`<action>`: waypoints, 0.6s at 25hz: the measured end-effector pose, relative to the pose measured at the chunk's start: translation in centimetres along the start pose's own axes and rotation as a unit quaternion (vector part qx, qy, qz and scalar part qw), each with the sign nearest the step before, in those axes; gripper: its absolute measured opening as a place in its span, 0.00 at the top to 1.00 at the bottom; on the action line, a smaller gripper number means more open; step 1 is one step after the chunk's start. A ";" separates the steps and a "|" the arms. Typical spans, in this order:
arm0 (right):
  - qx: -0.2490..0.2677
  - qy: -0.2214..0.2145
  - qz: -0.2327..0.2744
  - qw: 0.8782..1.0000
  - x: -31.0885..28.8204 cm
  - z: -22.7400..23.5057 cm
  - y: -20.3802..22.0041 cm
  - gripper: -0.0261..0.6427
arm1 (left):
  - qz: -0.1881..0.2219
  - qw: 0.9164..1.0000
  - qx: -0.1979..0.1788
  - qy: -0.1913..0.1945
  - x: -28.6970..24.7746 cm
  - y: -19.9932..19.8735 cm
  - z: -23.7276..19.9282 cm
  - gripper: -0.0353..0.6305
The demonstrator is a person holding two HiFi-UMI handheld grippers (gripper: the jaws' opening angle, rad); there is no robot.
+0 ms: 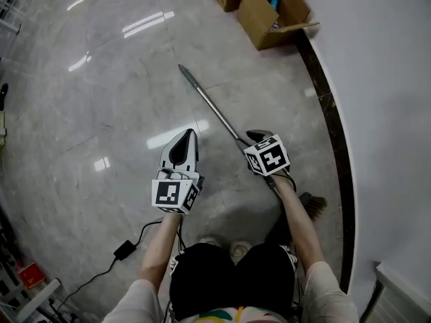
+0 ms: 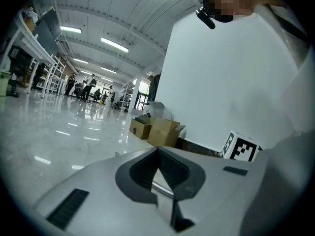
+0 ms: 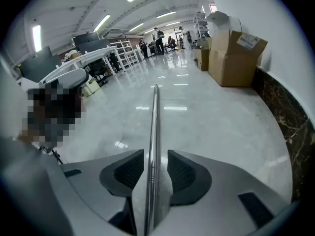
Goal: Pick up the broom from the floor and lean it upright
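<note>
While both arms stretch out over the polished floor (image 1: 101,99), the broom (image 1: 215,110) lies flat on it in the head view. Its metal handle runs away from the person toward the cardboard boxes (image 1: 269,12), and its bristle head (image 1: 314,204) rests by the person's right foot, near the wall (image 1: 384,79). The right hand-held gripper (image 1: 258,136) sits over the handle's lower stretch, close to the bristles. The left hand-held gripper (image 1: 188,135) hangs beside it, off the broom, over bare floor.

Looking along the left hand-held gripper (image 2: 157,149), I see its jaws drawn together at the tips with nothing between them.

The right gripper view tells more. The right hand-held gripper (image 3: 155,152) has its jaws spread wide, straddling the handle (image 3: 155,117), which runs straight down the gap. The pads are not yet pressing on it.

My worry is the grip point. That tube looks thin and slick, and a hold so near the bristles leaves the long end as a lever. Lifted by one pair of pads, it could twist or slide through, and the far tip could scrape the floor or swing toward the boxes. The left jaws, closed as they are, can't steady it. On a floor this shiny, a broom leaned too shallow against the wall may skate out and drop.
</note>
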State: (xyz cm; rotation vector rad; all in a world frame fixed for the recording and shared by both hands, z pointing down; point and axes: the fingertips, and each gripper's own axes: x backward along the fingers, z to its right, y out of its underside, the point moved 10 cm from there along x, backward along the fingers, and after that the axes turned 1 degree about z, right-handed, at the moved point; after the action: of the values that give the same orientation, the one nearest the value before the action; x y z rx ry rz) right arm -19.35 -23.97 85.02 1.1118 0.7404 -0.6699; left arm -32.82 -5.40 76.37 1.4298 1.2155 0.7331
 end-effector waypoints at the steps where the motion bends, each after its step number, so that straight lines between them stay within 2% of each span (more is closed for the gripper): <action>1: 0.000 0.000 -0.008 1.000 -0.5 0.3 0.2 0.72 | -0.002 1.000 0.005 -0.002 -0.1 0.7 -0.1 0.88; 6: 0.021 0.008 -0.077 0.997 -2.7 -0.4 2.0 0.73 | -0.011 1.000 0.013 -0.002 0.5 1.5 -0.6 0.88; 8: 0.019 0.028 -0.085 0.996 -3.0 -0.6 2.3 0.82 | -0.007 1.000 0.012 -0.007 0.8 0.9 -1.0 0.88; 11: -0.006 0.045 -0.063 0.997 -1.6 -0.8 1.8 0.83 | 0.006 1.000 0.010 -0.013 1.5 -0.8 -1.4 0.88; 15: 0.004 0.066 0.009 0.998 3.6 -2.0 -1.6 0.83 | 0.036 0.999 -0.003 -0.011 2.1 -5.7 -1.2 0.88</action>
State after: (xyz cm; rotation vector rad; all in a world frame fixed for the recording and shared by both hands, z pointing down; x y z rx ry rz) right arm -18.85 -22.90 80.76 1.1763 0.8397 -0.5888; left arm -34.90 -3.58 70.89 1.4787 1.1483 0.7678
